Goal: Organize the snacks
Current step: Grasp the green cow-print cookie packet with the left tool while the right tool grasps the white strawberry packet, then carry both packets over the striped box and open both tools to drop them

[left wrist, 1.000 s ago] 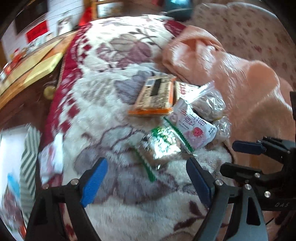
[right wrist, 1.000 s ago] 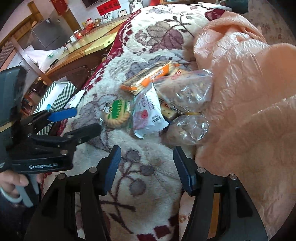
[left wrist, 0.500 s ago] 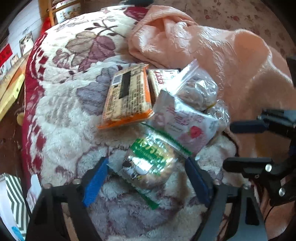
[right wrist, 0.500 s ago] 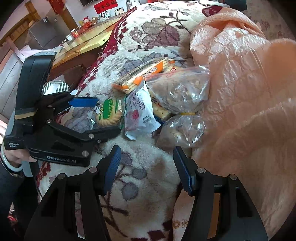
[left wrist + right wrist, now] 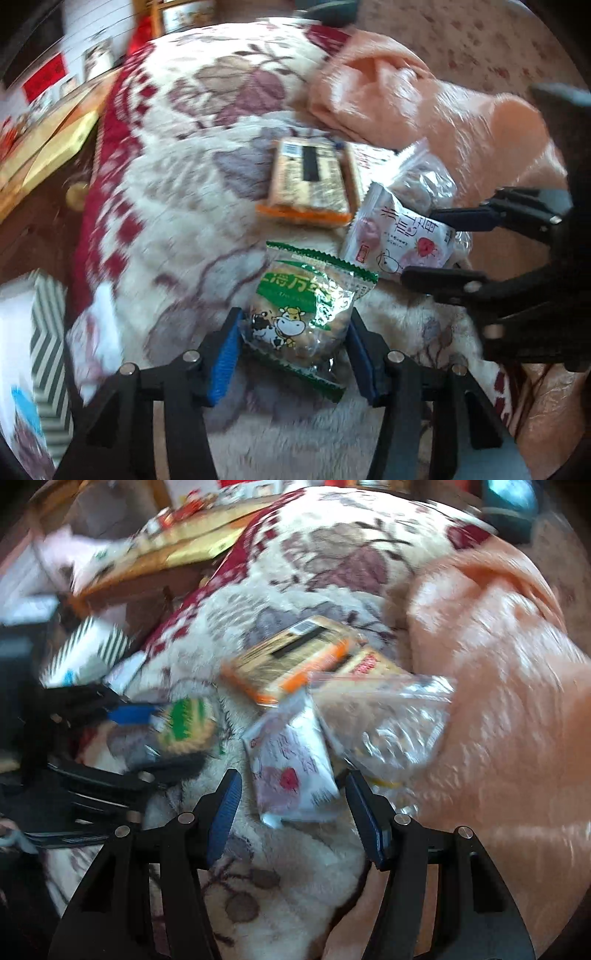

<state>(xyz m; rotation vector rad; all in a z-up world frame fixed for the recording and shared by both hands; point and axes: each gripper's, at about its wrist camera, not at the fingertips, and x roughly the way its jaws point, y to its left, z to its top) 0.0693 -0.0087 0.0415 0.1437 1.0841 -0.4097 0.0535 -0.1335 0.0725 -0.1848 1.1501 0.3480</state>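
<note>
A green biscuit packet (image 5: 299,317) with a cartoon cow lies on the floral fleece blanket (image 5: 177,206). My left gripper (image 5: 291,350) has its jaws closing on it, both blue pads touching its sides. In the right wrist view the left gripper (image 5: 162,738) shows at the left, around the blurred green packet (image 5: 186,720). A white strawberry packet (image 5: 291,771) lies between the fingers of my right gripper (image 5: 293,812), which stands open without touching it. In the left wrist view the right gripper (image 5: 448,245) hovers over that white packet (image 5: 399,240).
An orange cracker pack (image 5: 310,184) and clear bags of snacks (image 5: 384,723) lie just beyond. A crumpled peach blanket (image 5: 424,107) rises at the right. At the left edge are a striped box (image 5: 44,332) and a wooden table (image 5: 48,144).
The left gripper came forward onto the green packet and its jaws narrowed around it. The right gripper slid over until the white strawberry packet sat between its fingers.
</note>
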